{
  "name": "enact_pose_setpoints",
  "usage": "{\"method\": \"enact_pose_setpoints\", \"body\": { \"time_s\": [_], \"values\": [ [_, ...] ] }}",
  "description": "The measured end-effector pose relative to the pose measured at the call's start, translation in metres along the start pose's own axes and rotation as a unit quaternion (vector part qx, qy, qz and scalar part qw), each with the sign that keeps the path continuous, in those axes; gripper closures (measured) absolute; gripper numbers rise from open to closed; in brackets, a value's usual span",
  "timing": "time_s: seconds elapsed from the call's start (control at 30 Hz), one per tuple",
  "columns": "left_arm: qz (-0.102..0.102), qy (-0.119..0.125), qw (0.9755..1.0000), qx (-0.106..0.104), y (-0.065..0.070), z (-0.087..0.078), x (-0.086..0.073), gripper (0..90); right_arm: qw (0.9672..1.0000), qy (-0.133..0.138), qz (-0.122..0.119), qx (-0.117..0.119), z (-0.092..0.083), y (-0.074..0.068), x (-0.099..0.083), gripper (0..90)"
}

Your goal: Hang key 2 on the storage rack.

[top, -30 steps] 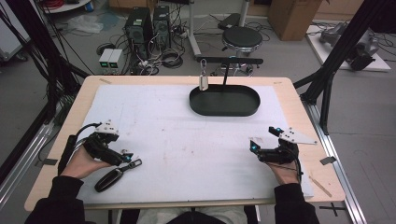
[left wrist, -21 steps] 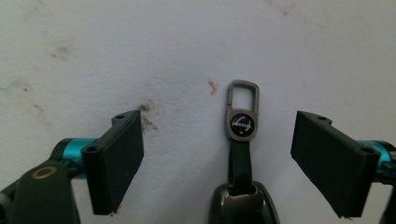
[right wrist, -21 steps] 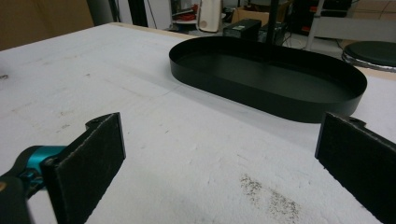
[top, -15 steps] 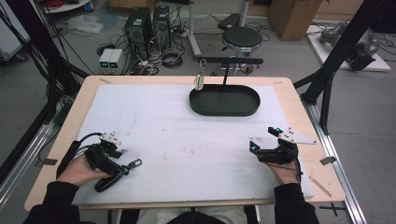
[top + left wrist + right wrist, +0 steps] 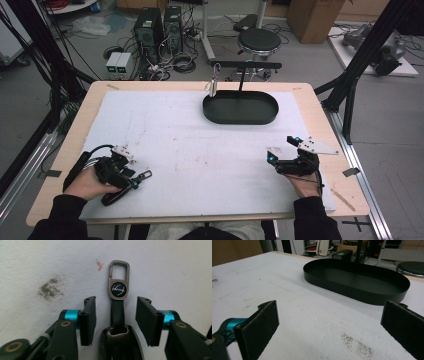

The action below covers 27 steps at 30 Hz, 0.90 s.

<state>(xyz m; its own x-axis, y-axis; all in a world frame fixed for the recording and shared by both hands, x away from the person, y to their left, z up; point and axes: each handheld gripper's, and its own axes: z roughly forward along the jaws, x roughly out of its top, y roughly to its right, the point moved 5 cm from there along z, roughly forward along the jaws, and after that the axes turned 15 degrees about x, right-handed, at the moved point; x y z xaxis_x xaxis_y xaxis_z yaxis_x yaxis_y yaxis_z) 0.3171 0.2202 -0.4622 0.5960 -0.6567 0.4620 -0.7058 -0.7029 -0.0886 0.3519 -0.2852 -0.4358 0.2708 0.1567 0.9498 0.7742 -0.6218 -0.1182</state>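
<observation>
A black car key [image 5: 114, 196] with a leather strap and a metal clip [image 5: 145, 175] lies on the white mat [image 5: 200, 150] near the front left. In the left gripper view the key's body [image 5: 121, 345] sits low between the jaws, and the strap [image 5: 117, 312] and clip [image 5: 119, 270] run out ahead. My left gripper [image 5: 135, 175] [image 5: 117, 301] straddles the strap; its jaws have just been closing, and both pads stand a gap away from the strap. My right gripper [image 5: 281, 148] [image 5: 331, 307] rests at the front right, open wide with nothing between its jaws.
A black oval tray [image 5: 240, 121] [image 5: 352, 292] sits at the back centre of the mat. Behind the tray rises a black T-shaped stand [image 5: 243, 67], and a small metal piece [image 5: 213, 86] hangs from its left end. Dark smudges [image 5: 48, 288] mark the mat.
My left gripper has moved toward the table's near edge and onto the key, and its jaws have narrowed around the strap. The right gripper has not moved.
</observation>
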Motion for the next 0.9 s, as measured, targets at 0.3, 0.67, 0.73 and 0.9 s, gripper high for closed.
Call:
{"method": "enact_pose_setpoints", "body": {
  "time_s": [0.3,0.67,0.73,0.9],
  "values": [
    [0.000,0.000,0.9998,0.021,-0.0015,0.0001,-0.0006,66.5,1.0000,-0.003,0.001,-0.001,0.0006,-0.0007,-0.0006,0.8],
    [-0.003,0.018,0.9998,0.003,0.0010,-0.0007,-0.0039,83.2,1.0000,-0.003,0.000,-0.002,0.0004,-0.0004,-0.0006,0.8],
    [-0.013,0.023,0.9996,-0.006,0.0000,-0.0010,-0.0053,84.1,1.0000,-0.003,0.001,-0.002,0.0004,-0.0005,-0.0006,0.8],
    [-0.021,0.025,0.9994,-0.010,-0.0010,-0.0010,-0.0062,84.8,1.0000,-0.003,0.000,-0.003,0.0007,-0.0003,-0.0006,0.8]
  ]
}}
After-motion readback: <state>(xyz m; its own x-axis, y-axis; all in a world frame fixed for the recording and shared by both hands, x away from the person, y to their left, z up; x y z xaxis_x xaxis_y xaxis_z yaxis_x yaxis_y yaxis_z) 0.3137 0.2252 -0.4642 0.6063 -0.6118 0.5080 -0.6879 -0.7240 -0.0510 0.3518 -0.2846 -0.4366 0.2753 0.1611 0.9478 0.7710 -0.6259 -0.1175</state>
